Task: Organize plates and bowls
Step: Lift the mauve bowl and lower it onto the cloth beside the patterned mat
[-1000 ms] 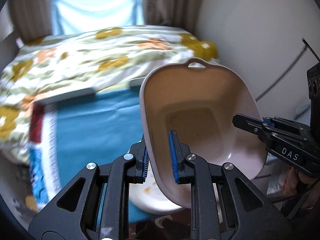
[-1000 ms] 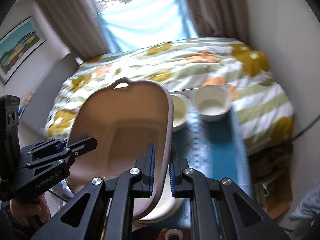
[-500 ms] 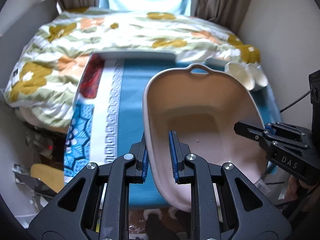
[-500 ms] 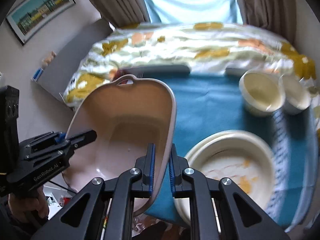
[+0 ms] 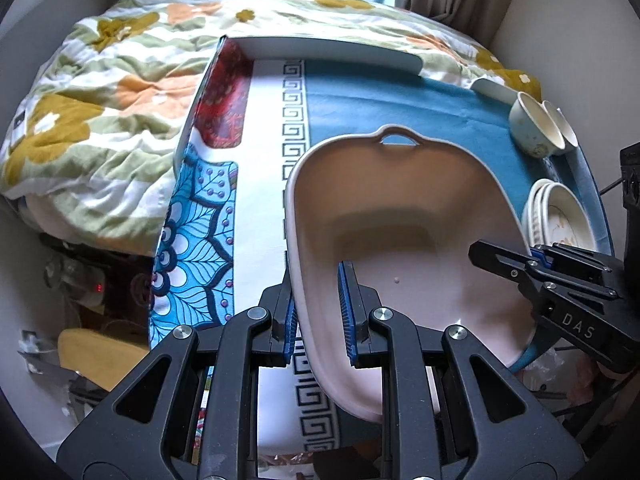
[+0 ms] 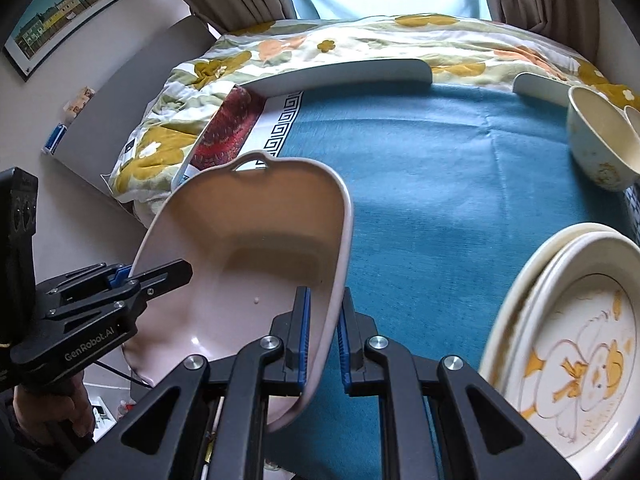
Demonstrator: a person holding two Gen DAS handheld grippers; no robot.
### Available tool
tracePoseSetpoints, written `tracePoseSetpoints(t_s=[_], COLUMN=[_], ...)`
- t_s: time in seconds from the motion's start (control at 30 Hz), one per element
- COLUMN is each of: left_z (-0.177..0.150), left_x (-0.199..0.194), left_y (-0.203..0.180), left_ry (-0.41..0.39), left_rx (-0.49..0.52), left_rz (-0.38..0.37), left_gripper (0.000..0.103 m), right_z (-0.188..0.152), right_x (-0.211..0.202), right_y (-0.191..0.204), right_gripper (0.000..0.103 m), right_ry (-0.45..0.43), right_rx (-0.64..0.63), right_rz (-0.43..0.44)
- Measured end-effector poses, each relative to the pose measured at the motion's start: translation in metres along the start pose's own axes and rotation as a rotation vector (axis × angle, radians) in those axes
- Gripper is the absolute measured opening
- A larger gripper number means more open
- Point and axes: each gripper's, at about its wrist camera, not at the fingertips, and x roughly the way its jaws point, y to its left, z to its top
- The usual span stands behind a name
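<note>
A: Blue pads of the left gripper (image 5: 318,314) and right gripper (image 6: 322,336) each pinch a rim of the pink basin (image 5: 404,240), held over the blue cloth (image 6: 440,184).

B: Lower it level, both sides together (plates (image 6: 568,344) and bowls (image 6: 596,140) sit just right).

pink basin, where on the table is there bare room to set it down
Free: the blue cloth between the patterned border and the stacked plates, back to the white rail. Crowded: the right edge, with plates and two bowls. Both jaws hold the basin.
</note>
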Motion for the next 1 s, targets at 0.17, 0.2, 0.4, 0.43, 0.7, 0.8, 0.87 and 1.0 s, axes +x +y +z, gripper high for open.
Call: tracePoseSetpoints(t_s=[0.17, 0.2, 0.4, 0.43, 0.7, 0.8, 0.87, 1.0], left_z=[-0.004, -0.005, -0.006, -0.006, -0.004, -0.003, -0.003, -0.004], left_x=[0.01, 0.011, 0.019, 0.02, 0.019, 0.018, 0.017, 0.016], left_y=[0.004, 0.002, 0.004, 0.004, 0.0, -0.001, -0.002, 0.0], left_ry=[0.007, 0.011, 0.04, 0.042, 0.039, 0.042, 0.04, 0.042], left_rx=[0.007, 0.01, -0.003, -0.004, 0.012, 0.017, 0.017, 0.01], left_rz=[0.008, 0.014, 0.024, 0.024, 0.039, 0.047, 0.053, 0.046], left_gripper=[0.016, 0.016, 0.016, 0.017, 0.017, 0.017, 0.017, 0.017], right_z=[-0.001, -0.001, -0.002, -0.002, -0.001, -0.001, -0.002, -0.002], right_x=[0.007, 0.008, 0.011, 0.011, 0.01, 0.009, 0.007, 0.005], right_y=[0.002, 0.002, 0.002, 0.003, 0.002, 0.003, 0.003, 0.002], right_gripper=[0.012, 0.012, 0.012, 0.012, 0.012, 0.012, 0.013, 0.013], right_ry=[-0.004, 0.0, 0.012, 0.012, 0.004, 0.003, -0.001, -0.004], right_rx=[0.006, 0.01, 0.004, -0.002, 0.0, -0.008, -0.01, -0.006], right_rz=[-0.012, -0.01, -0.01, -0.013, -0.02, -0.027, -0.025, -0.023])
